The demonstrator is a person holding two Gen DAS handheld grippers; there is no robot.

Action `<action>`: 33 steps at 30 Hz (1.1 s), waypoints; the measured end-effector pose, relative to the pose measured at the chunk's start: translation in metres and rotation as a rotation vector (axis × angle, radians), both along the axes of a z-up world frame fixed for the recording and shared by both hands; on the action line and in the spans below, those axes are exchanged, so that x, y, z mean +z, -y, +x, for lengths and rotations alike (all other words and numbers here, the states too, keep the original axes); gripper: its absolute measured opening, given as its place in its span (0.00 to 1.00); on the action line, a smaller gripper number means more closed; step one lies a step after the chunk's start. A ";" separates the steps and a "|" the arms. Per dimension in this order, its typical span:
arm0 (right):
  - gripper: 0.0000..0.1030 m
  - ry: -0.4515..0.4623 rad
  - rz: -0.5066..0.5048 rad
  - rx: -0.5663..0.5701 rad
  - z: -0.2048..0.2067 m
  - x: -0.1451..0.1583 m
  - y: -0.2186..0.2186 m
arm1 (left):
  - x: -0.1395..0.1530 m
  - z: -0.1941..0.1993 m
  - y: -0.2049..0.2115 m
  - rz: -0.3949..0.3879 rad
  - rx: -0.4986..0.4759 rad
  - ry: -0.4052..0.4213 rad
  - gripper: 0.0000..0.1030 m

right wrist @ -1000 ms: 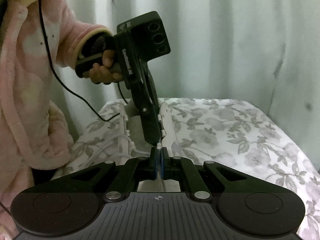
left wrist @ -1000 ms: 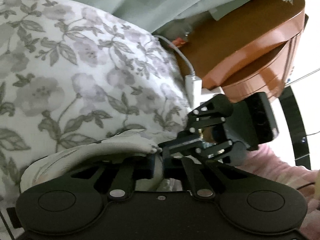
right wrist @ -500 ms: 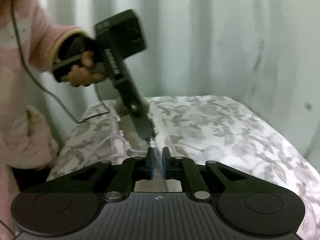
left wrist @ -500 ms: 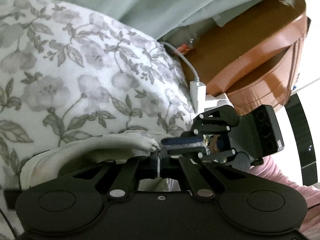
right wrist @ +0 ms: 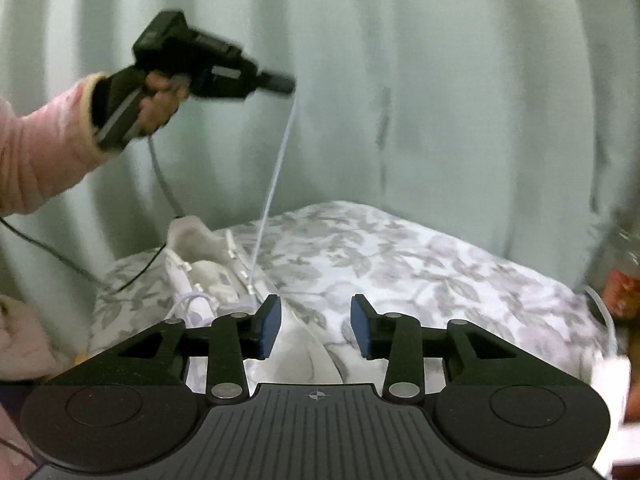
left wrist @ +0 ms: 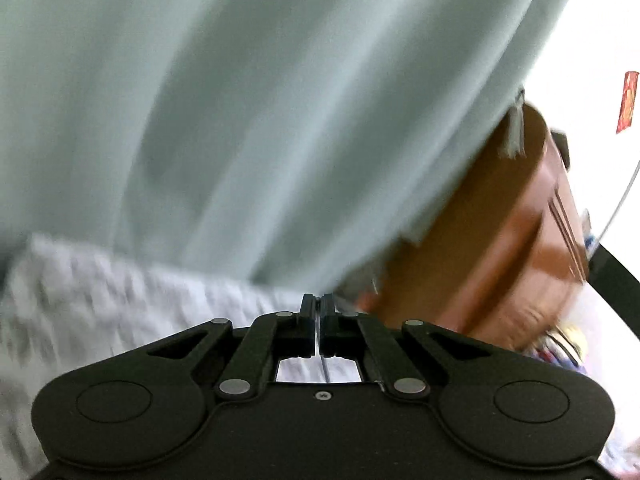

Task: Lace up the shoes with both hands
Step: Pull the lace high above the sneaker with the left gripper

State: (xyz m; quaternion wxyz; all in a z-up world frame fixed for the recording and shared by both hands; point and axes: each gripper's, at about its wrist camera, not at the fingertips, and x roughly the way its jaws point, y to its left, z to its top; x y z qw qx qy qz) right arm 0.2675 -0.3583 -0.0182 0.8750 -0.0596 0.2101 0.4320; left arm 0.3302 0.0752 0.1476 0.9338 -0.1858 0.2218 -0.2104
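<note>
The white shoe (right wrist: pixel 208 276) lies on the flower-printed bed (right wrist: pixel 400 256), just beyond the fingers of the right gripper (right wrist: pixel 315 326). From an eyelet on the shoe's near side a white lace (right wrist: pixel 276 176) runs taut up to the left gripper (right wrist: pixel 280 82), raised well above the shoe in a person's hand (right wrist: pixel 158 106). Its fingers are pressed together on the lace; the left wrist view shows a thin strand passing between the closed fingers (left wrist: pixel 308 320). The right gripper's fingers stand apart with nothing pinched, having just been opening, and the shoe's toe end lies below the gap.

With nothing steadying the shoe, a hard pull could lift or tip it, or drag it across the soft bedding. The thin lace could also slip out of the closed fingers, or the pull could draw its other end back out of its eyelet.

The left wrist view is badly smeared: only the pale curtain (left wrist: pixel 240 120) and a brown cabinet (left wrist: pixel 500 260) read, and the shoe is not seen there. How many eyelets are threaded cannot be made out. The shoe's near part is hidden behind the right gripper's body.
</note>
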 end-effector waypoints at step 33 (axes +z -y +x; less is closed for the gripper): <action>0.38 -0.073 0.136 -0.240 -0.032 0.006 -0.032 | 0.147 -0.052 -0.025 0.118 0.194 0.517 0.00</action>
